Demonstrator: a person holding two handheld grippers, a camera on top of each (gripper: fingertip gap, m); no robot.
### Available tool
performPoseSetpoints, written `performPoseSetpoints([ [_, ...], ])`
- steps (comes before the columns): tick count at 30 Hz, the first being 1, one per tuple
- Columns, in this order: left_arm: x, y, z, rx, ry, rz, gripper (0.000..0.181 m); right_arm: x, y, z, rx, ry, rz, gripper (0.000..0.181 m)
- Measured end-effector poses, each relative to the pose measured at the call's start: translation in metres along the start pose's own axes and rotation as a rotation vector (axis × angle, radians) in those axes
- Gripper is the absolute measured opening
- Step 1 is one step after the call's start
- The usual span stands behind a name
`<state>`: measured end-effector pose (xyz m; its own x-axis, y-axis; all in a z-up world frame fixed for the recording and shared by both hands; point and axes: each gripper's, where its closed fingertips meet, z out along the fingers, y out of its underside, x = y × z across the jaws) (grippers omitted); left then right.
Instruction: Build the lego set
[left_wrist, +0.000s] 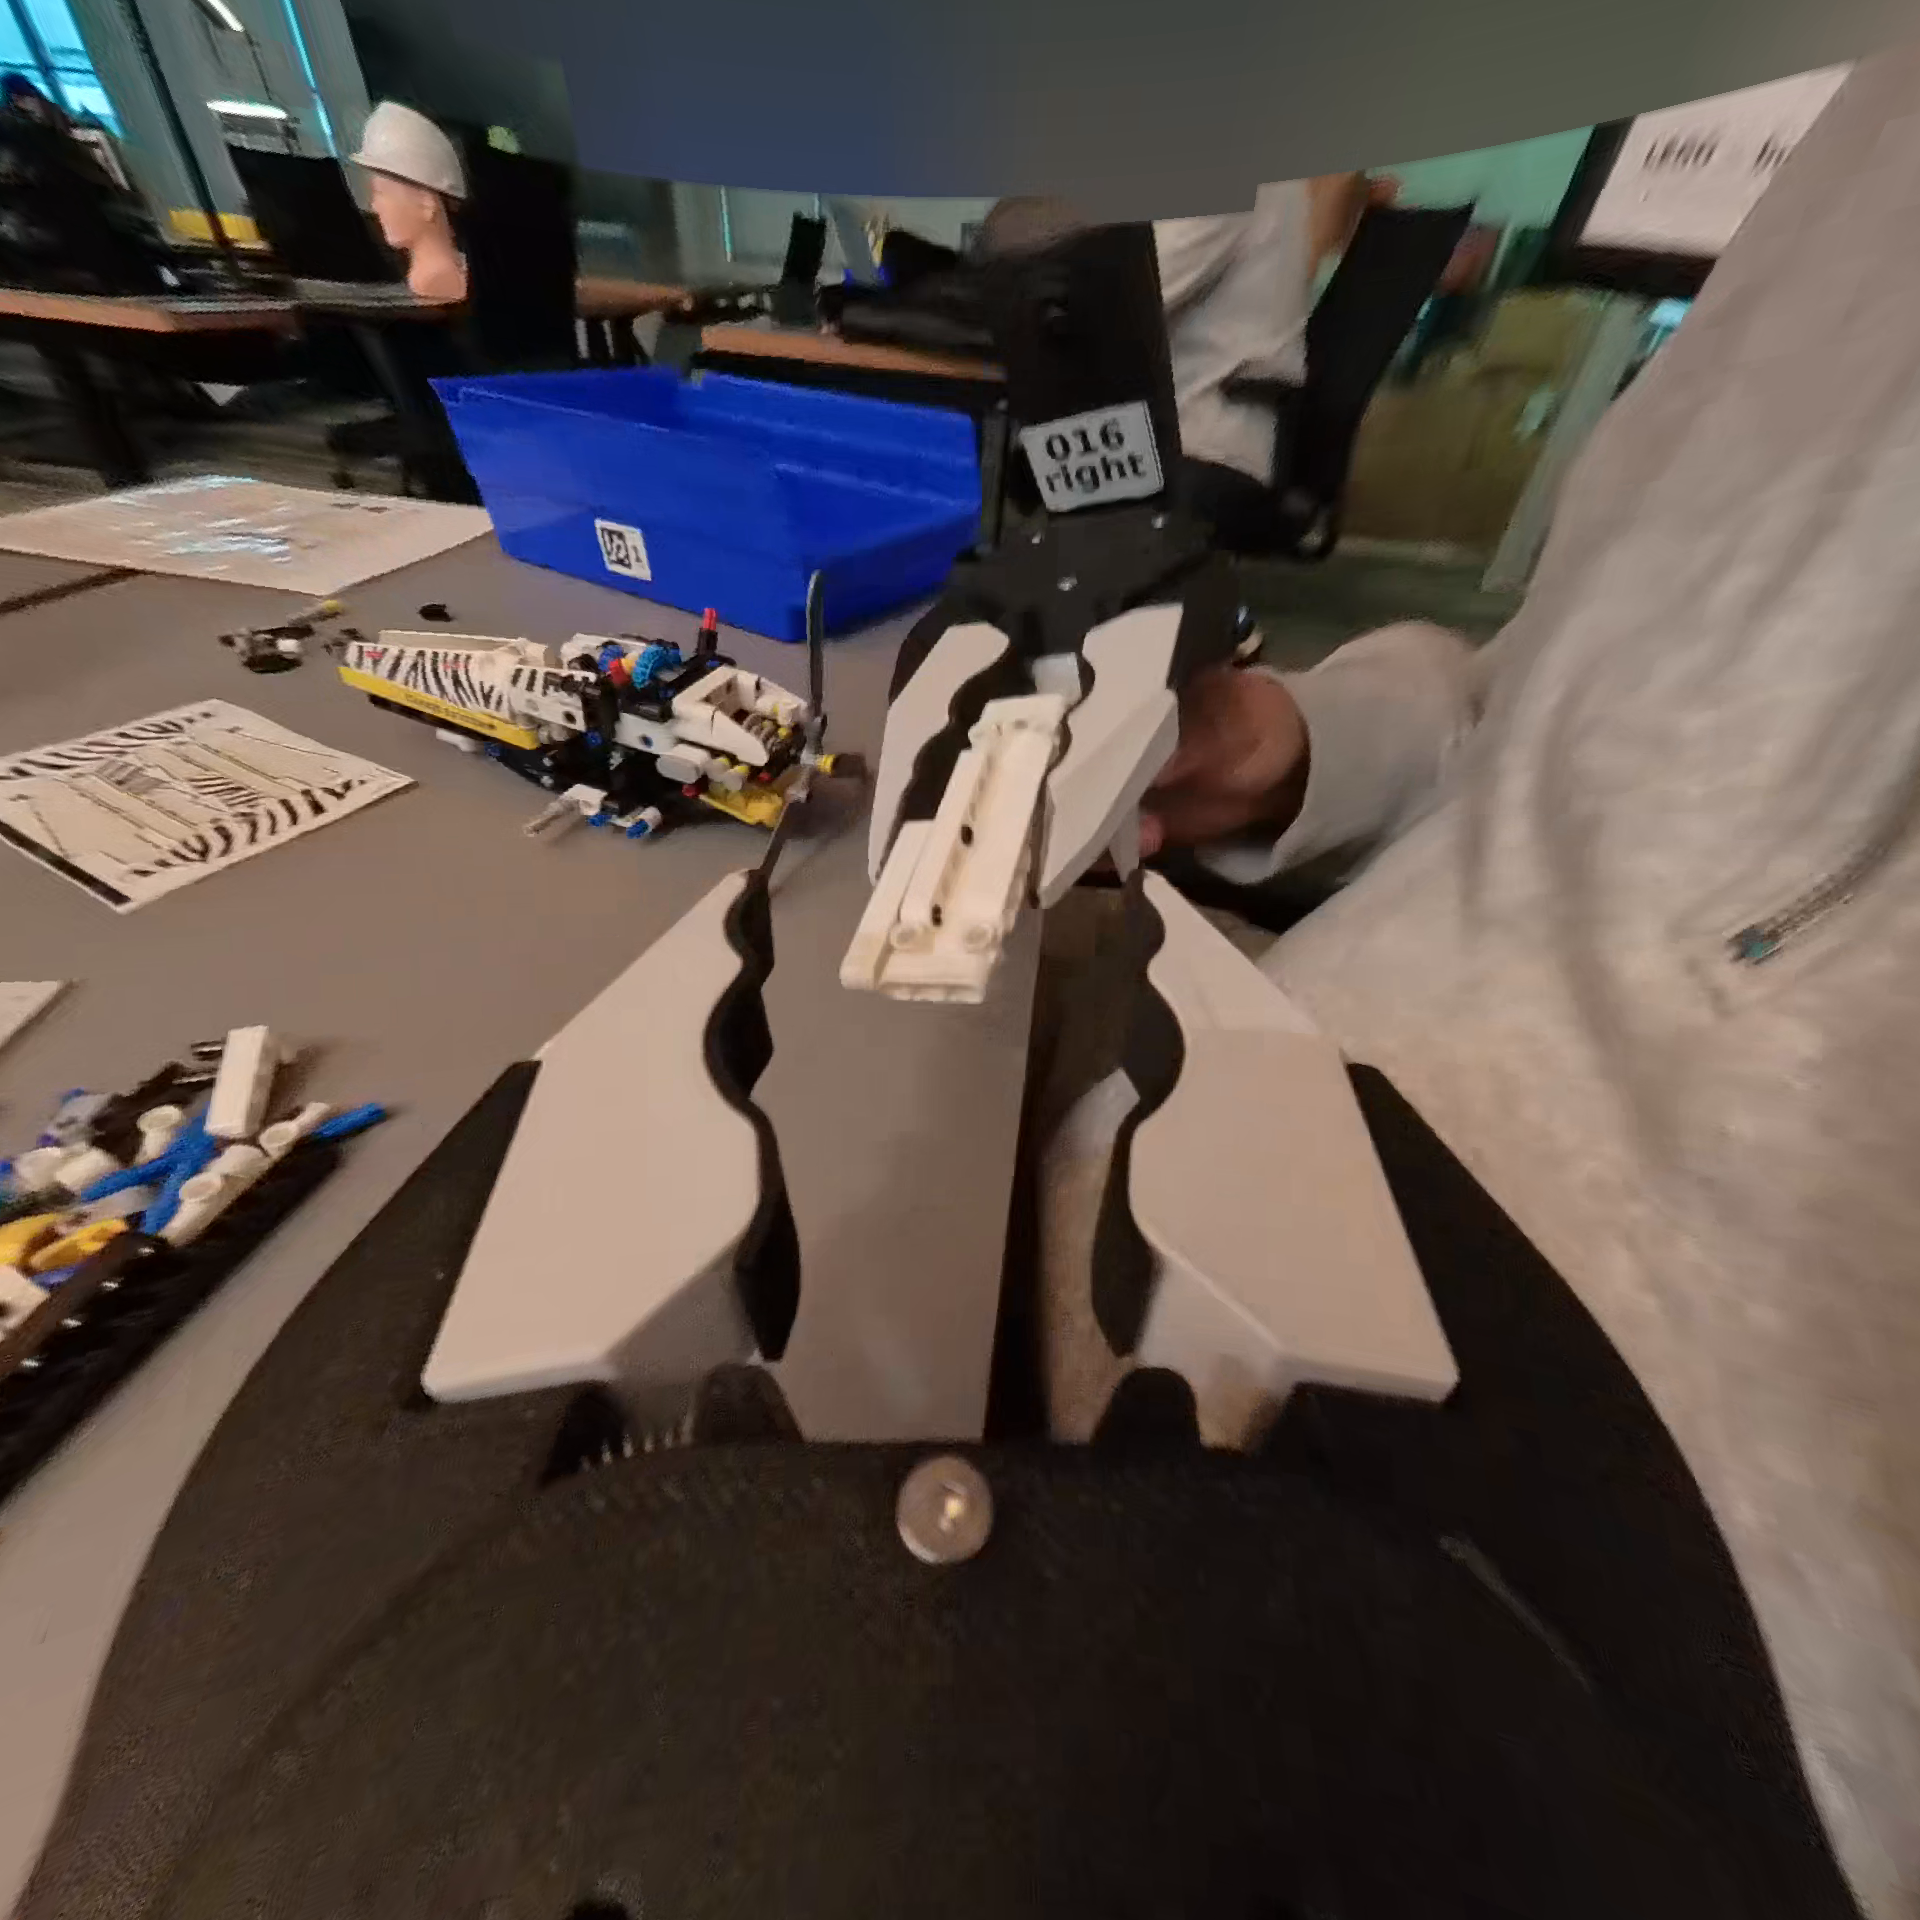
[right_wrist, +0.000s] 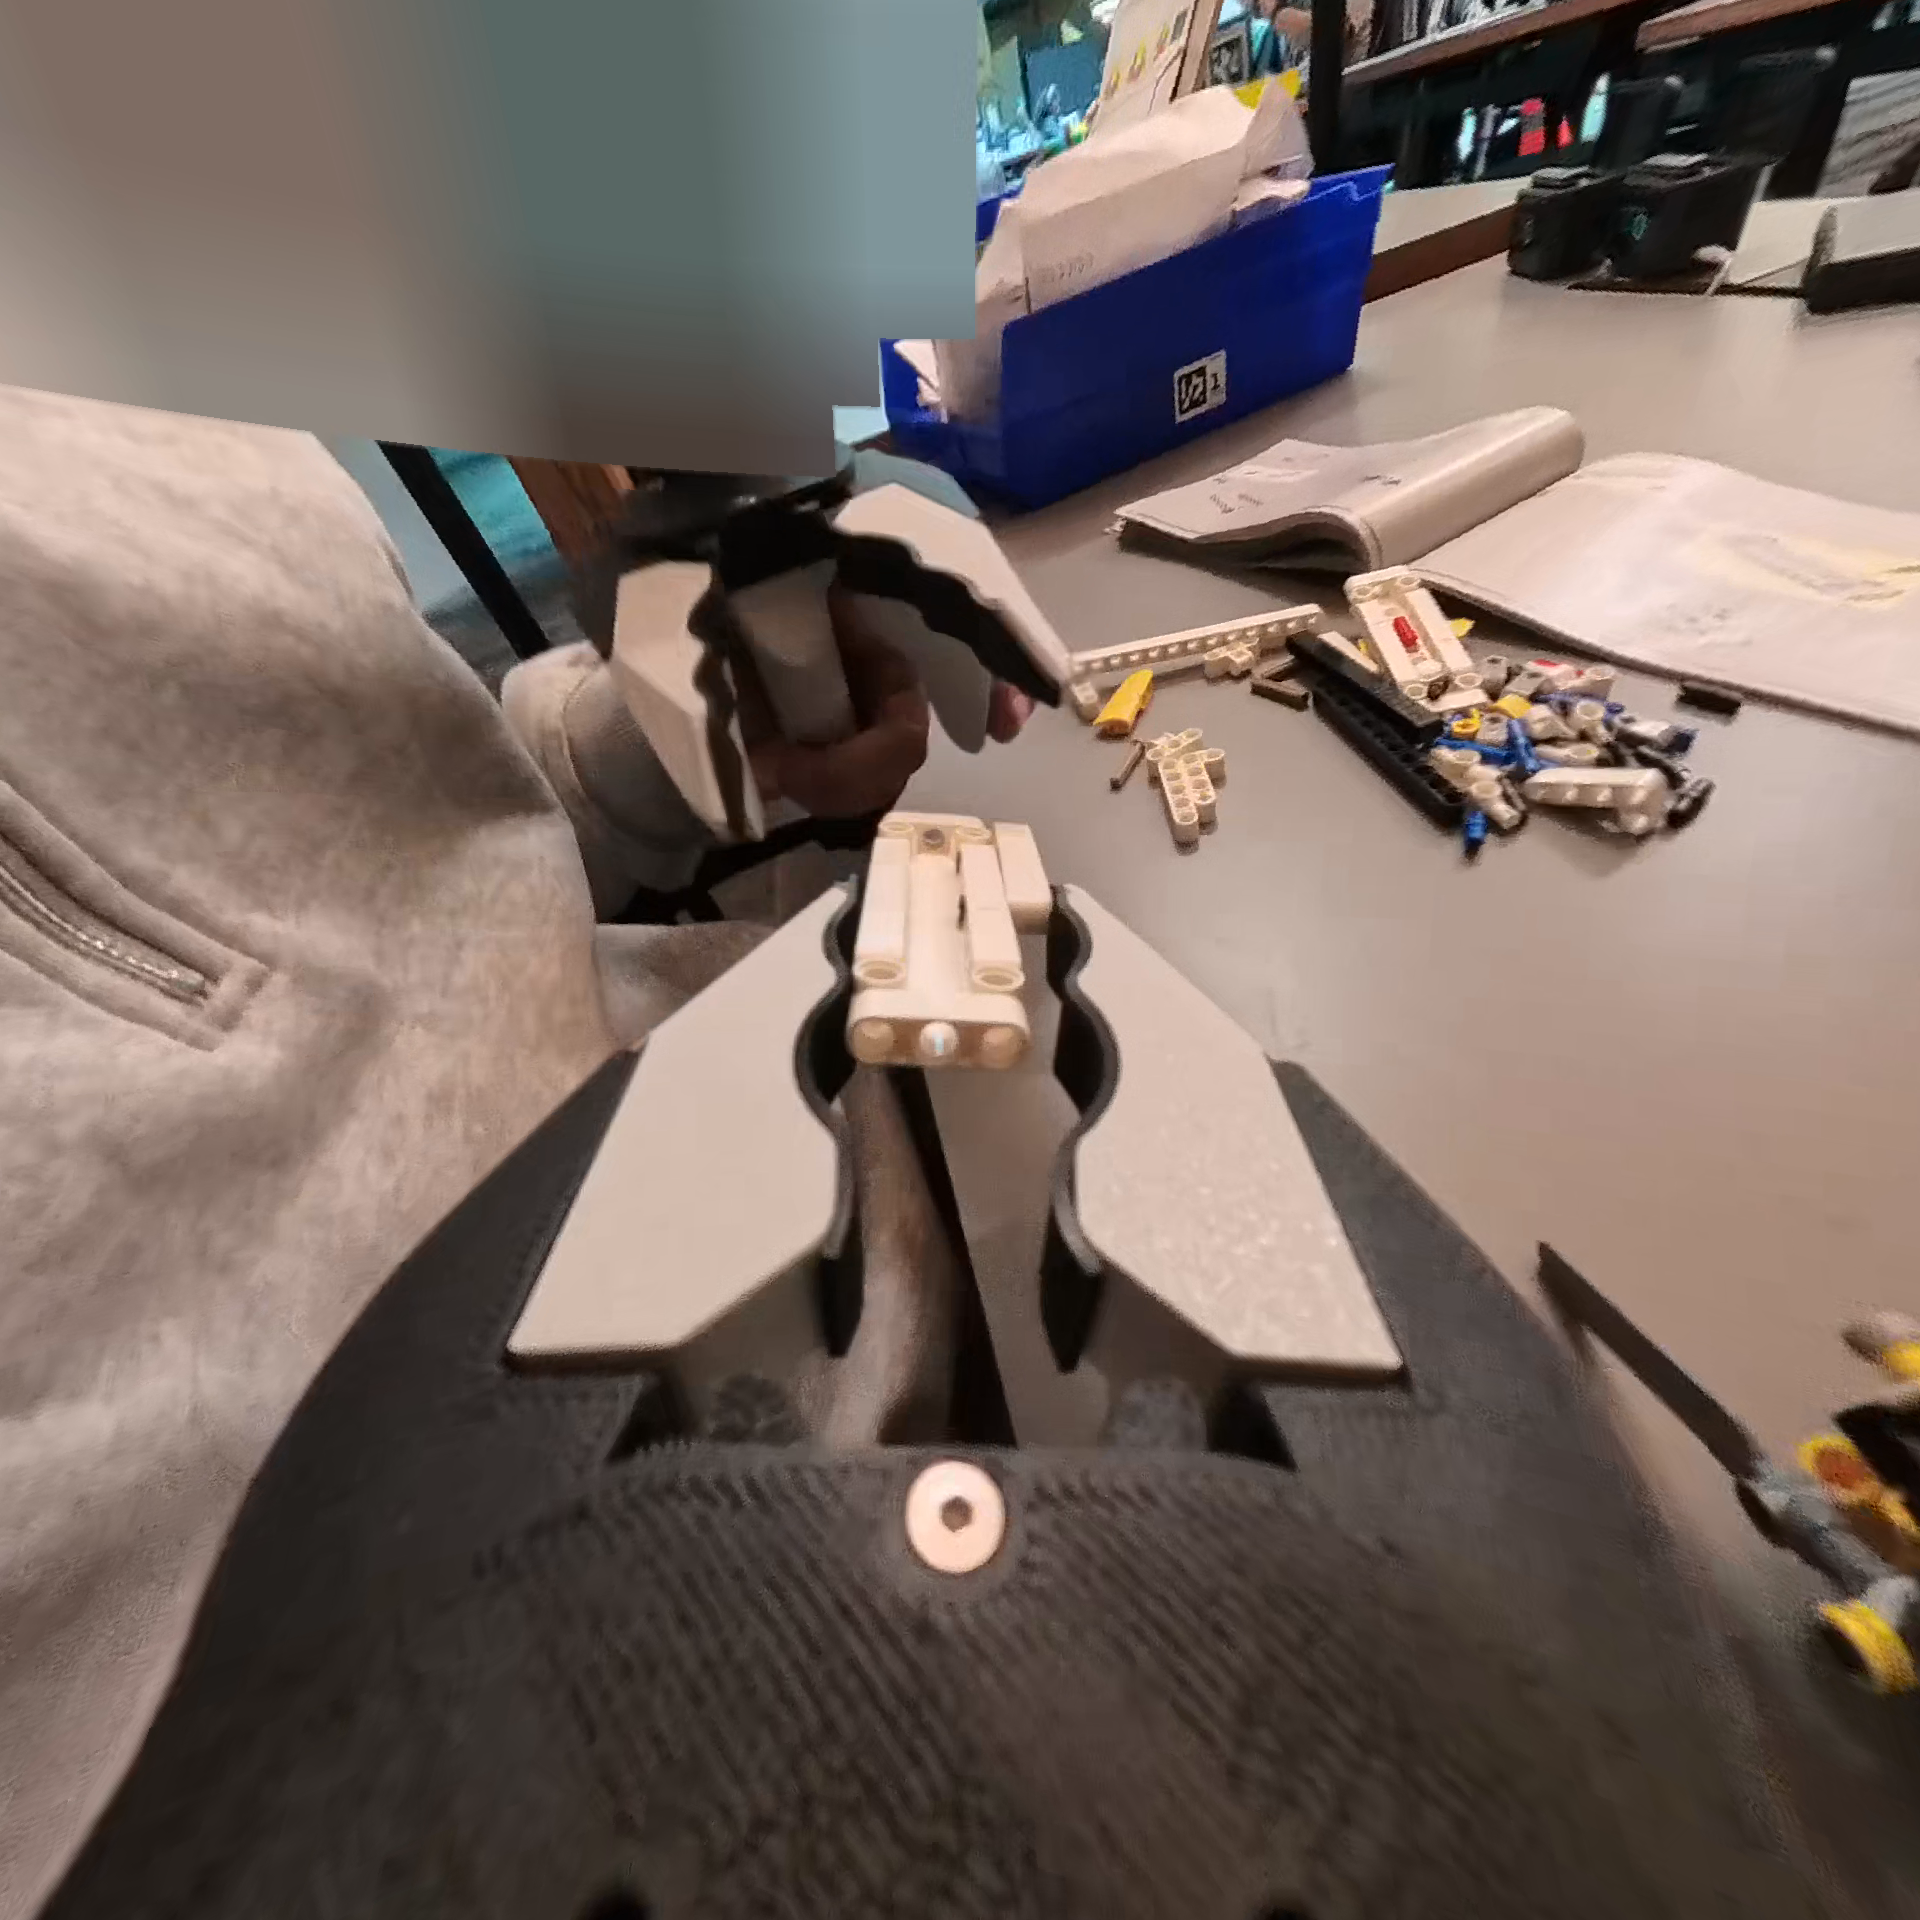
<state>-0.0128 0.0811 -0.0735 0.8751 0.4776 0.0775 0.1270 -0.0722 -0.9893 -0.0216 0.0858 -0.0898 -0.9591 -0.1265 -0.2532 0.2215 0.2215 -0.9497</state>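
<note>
Keep your right claw (right_wrist: 951, 935) clenched on the white sub-assembly (right_wrist: 945, 940) above the surface (right_wrist: 1455, 1039), bring it squarely to the striped model (left_wrist: 582, 717), and let your released left claw (left_wrist: 945, 894) steady it

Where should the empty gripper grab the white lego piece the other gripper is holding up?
Probably the free end. The right gripper already clamps the white lego piece near its back, and the front sticks out toward the open left gripper. Its long flat sides suit a straight-on pinch from the left gripper's side.
</note>
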Motion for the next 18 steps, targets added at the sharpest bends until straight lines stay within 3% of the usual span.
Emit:
performPoseSetpoints([
  [5,-0.002,0.009,0.003,-0.048,0.018,-0.045,0.070,-0.013,-0.008,0.004,0.037,-0.040,-0.097,0.033],
  [10,0.007,0.006,0.003,-0.019,0.063,-0.027,0.035,-0.017,-0.014,0.003,0.089,-0.085,-0.072,0.033],
  [18,0.007,-0.005,0.001,0.063,0.070,-0.038,0.033,-0.020,-0.017,0.001,0.106,-0.089,-0.109,0.033],
])
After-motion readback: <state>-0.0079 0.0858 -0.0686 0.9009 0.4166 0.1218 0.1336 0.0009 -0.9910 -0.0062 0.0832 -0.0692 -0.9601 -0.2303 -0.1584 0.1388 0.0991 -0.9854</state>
